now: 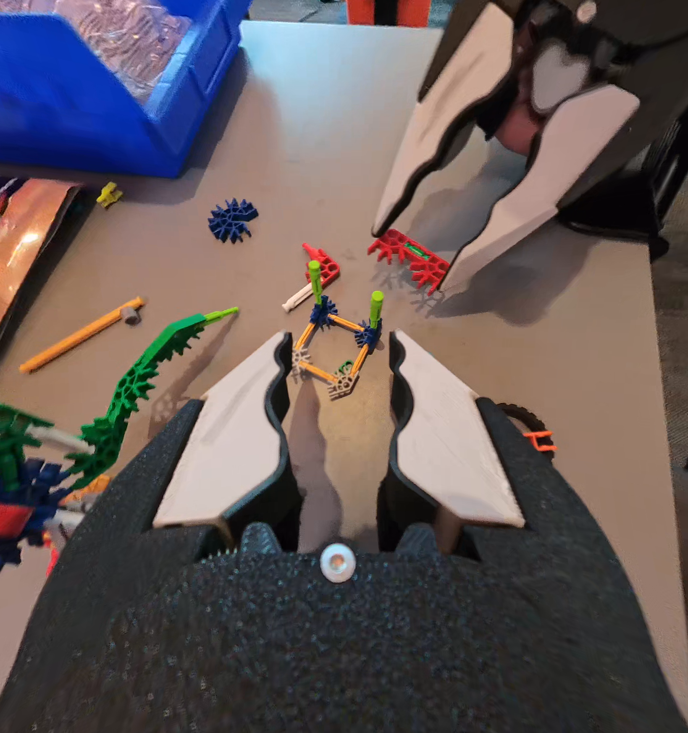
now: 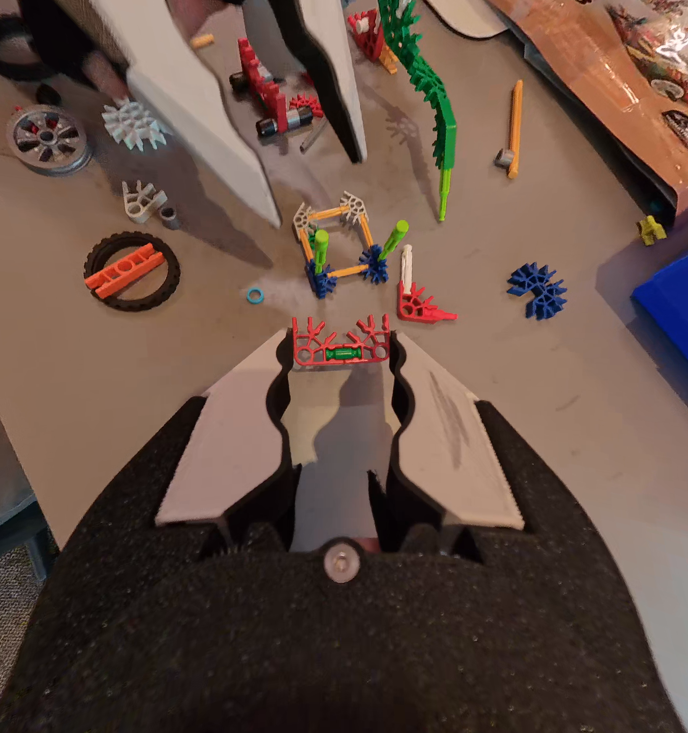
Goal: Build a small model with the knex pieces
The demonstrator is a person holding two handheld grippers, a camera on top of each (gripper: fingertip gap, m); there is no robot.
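Note:
A small square frame [image 1: 344, 322] of orange rods, with two blue and two grey connectors and two upright lime rods, lies on the grey table [image 1: 334, 139]. My left gripper [image 1: 339, 341] is open and empty, with its tips on either side of the frame's near end. It also shows in the right wrist view [image 2: 316, 190], hovering over the frame [image 2: 348, 271]. My right gripper [image 2: 339, 341] is shut on a red connector pair [image 2: 340, 353] joined by a short green rod. It holds the pair just above the table, to the right of the frame [image 1: 410, 254].
A blue bin [image 1: 96, 99] stands at the far left beside a glossy packet [image 1: 9, 258]. Loose parts lie around: a blue connector pair [image 1: 233, 220], a red corner with a white rod [image 1: 326, 269], a green chain [image 1: 136, 380], an orange rod [image 1: 80, 337], a tyre [image 2: 132, 271], a wheel hub [image 2: 49, 139]. Tip to tip, the grippers are about 7 cm apart.

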